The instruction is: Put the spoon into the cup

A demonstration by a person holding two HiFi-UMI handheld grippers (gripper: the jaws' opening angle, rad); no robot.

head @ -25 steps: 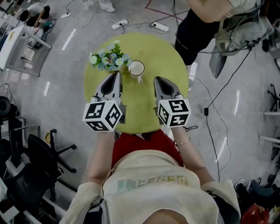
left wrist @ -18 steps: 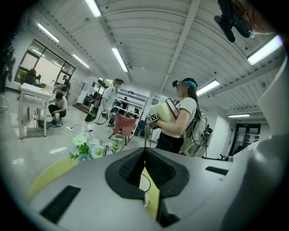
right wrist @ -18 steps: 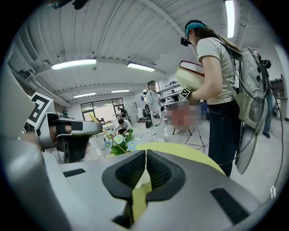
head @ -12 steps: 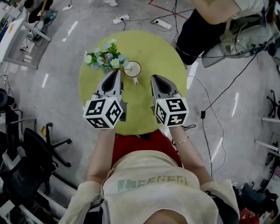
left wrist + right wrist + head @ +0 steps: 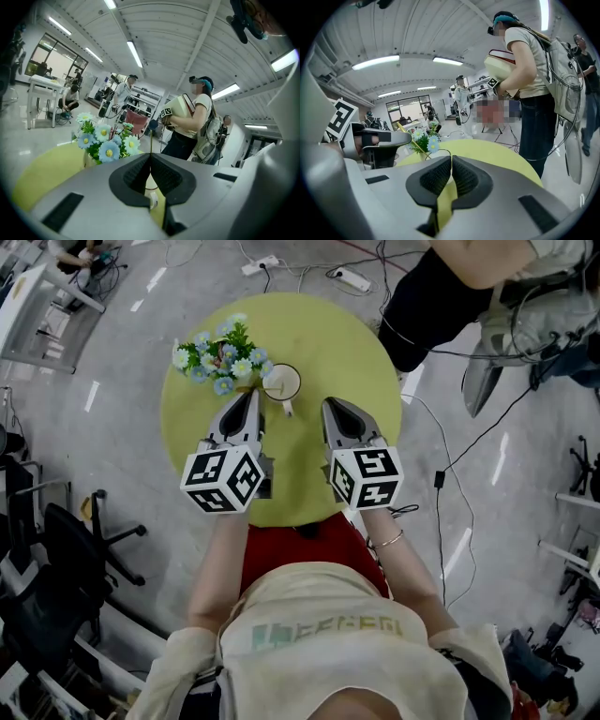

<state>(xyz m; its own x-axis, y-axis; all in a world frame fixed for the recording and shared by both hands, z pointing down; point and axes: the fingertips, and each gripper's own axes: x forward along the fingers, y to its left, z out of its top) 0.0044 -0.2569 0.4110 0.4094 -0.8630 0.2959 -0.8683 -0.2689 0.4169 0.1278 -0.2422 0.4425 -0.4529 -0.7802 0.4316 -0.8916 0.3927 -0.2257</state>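
Head view: the cup (image 5: 281, 382) stands on the yellow-green table (image 5: 319, 338) with the flowers (image 5: 217, 348) just beside it on its far left. The left gripper (image 5: 248, 397) points at the cup from its near left, the right gripper (image 5: 330, 407) from its near right. Both are near the cup and neither touches it.

Left gripper view: my claw is pinched fully together and holds nothing. The cup shows pale through the slit just beyond the tips.

Right gripper view: this claw is also closed tight and empty. A thin yellowish stick, which I take for the spoon (image 5: 411, 138), leans out of the cup toward the flowers.

I judge the spoon already lodged. If it needs reseating, I would open the right claw and approach its handle from above the cup, slowly, so that I do not nudge the rim or tip the cup toward the flowers.
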